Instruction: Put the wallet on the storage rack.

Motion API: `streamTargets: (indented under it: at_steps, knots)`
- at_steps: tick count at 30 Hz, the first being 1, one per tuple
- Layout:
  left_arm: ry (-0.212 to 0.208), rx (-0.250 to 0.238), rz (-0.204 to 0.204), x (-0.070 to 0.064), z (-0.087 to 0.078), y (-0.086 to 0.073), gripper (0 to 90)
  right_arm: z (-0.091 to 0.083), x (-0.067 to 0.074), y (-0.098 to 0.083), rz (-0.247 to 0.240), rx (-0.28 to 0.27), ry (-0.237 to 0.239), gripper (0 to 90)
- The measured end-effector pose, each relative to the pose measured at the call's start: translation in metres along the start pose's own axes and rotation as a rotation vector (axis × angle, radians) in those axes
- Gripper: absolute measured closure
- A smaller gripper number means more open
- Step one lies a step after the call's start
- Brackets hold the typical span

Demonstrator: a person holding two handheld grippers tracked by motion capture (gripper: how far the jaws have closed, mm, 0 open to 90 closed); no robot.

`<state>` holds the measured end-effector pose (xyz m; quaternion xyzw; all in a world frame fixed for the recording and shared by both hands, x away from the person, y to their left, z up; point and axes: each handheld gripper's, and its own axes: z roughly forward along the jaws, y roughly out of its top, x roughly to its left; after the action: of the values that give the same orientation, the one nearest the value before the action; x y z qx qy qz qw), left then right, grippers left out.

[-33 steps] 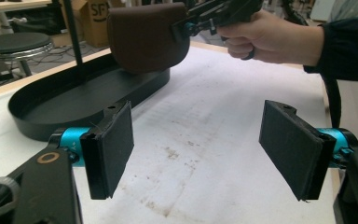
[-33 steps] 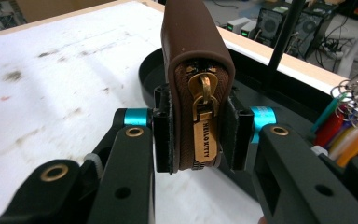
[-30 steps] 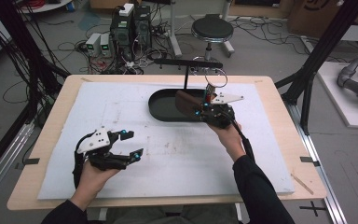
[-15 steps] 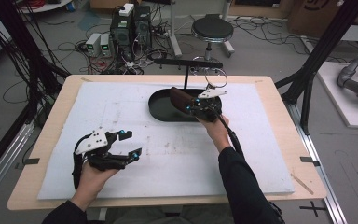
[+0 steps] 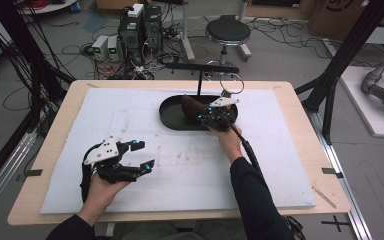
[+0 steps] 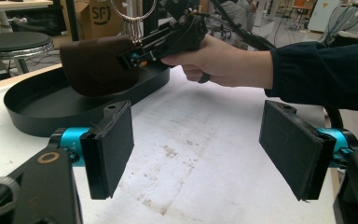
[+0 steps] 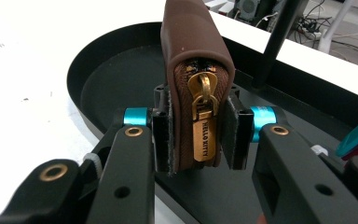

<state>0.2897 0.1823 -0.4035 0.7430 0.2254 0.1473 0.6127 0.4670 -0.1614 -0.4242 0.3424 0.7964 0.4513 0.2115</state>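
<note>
A brown zip pouch [image 7: 191, 42] stands on edge between the pads of my right gripper [image 7: 198, 135], which is shut on its zipper end. A gold zipper pull [image 7: 203, 130] hangs down the end that faces the camera. The pouch [image 5: 192, 105] sits low inside the black oval tray [image 5: 172, 120] at the table's far middle; I cannot tell whether it touches the tray floor. In the high view my right gripper [image 5: 206, 117] is at the tray's right half. My left gripper [image 5: 142, 154] is open near the front left, with nothing between its pads [image 6: 112, 144].
A black stand with a horizontal bar [image 5: 202, 66] rises behind the tray, and metal rings [image 5: 230, 82] hang from it just above the right gripper. A white mat [image 5: 280, 165] covers the wooden table. Computers, cables and a stool are on the floor beyond.
My right gripper has moved left and down with the pouch, from the tray's right edge to over its middle. The left gripper has stayed where it was.
</note>
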Motion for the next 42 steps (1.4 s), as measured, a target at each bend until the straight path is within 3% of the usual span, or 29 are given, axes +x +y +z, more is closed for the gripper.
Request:
streamTargets:
  at_steps: [12,20,31,42]
  knots:
    - [-0.003,-0.004,-0.004,0.0,0.0,0.0,25.6,0.002,-0.002,-0.002,-0.015,0.026,0.002,64.5]
    - [0.005,-0.006,-0.01,0.002,-0.001,0.001,24.6,-0.012,-0.002,0.004,-0.03,0.041,-0.036,41.4]
    - [0.04,0.003,-0.03,0.011,-0.001,0.002,24.5,-0.081,-0.005,0.012,-0.043,-0.034,0.008,32.8]
    - [0.106,0.025,-0.035,0.022,-0.005,0.0,24.5,-0.155,-0.012,-0.021,0.0,-0.111,0.04,29.2]
